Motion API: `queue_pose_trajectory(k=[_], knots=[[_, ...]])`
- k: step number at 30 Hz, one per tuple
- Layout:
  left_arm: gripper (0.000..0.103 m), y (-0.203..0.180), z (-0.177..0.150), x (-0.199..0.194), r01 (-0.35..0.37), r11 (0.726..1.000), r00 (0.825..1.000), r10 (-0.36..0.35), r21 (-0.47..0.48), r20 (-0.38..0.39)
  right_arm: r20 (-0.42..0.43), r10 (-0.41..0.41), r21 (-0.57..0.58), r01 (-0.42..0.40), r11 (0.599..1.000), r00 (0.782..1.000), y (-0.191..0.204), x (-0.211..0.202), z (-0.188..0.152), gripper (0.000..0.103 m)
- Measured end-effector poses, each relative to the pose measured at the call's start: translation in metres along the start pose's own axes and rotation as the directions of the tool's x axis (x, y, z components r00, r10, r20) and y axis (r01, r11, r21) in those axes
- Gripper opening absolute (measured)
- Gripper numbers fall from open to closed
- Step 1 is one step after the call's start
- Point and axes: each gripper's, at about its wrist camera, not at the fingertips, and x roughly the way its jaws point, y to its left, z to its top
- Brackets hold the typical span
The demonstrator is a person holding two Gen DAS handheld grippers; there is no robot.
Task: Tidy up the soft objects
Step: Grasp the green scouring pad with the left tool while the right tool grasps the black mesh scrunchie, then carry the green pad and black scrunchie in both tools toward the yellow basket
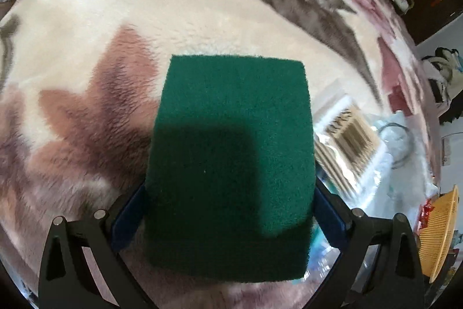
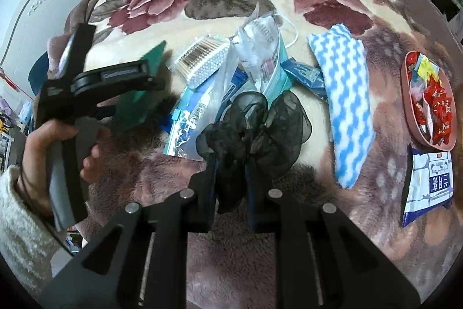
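Note:
A flat green scouring pad [image 1: 231,135] fills the middle of the left wrist view, and my left gripper [image 1: 228,201] is shut on its two sides with the blue pads pressing in. The right wrist view shows that same pad [image 2: 136,103] held above the floral blanket, with a person's hand [image 2: 43,135] around the left gripper's handle. My right gripper [image 2: 231,161] is shut on a black sheer scrunchie [image 2: 254,126], which bunches out past the fingertips. A blue-and-white wavy cloth [image 2: 347,106] lies on the blanket to the right of it.
A floral plush blanket [image 2: 260,251] covers the whole surface. A cotton-swab box [image 2: 202,62], plastic bags [image 2: 260,54] and blue packets lie piled beyond the scrunchie. At the right are a pink tray [image 2: 405,89] of wrapped sweets and a blue-white packet [image 2: 428,184]. An orange basket [image 1: 439,230] sits at the right edge.

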Motion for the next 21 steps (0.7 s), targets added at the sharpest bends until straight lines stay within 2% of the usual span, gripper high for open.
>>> queue_pose_trajectory(k=[10, 21], knots=[[0.102, -0.022, -0.035, -0.066, -0.019, 0.993, 0.995, 0.008, 0.118, 0.095, 0.062, 0.009, 0.008, -0.009, 1.0, 0.998, 0.0, -0.035, -0.009, 0.017], [0.102, -0.054, -0.091, -0.115, -0.02, 0.975, 0.99, -0.011, 0.221, 0.138, 0.145, -0.005, 0.03, 0.001, 1.0, 0.989, -0.009, -0.074, -0.017, 0.017]])
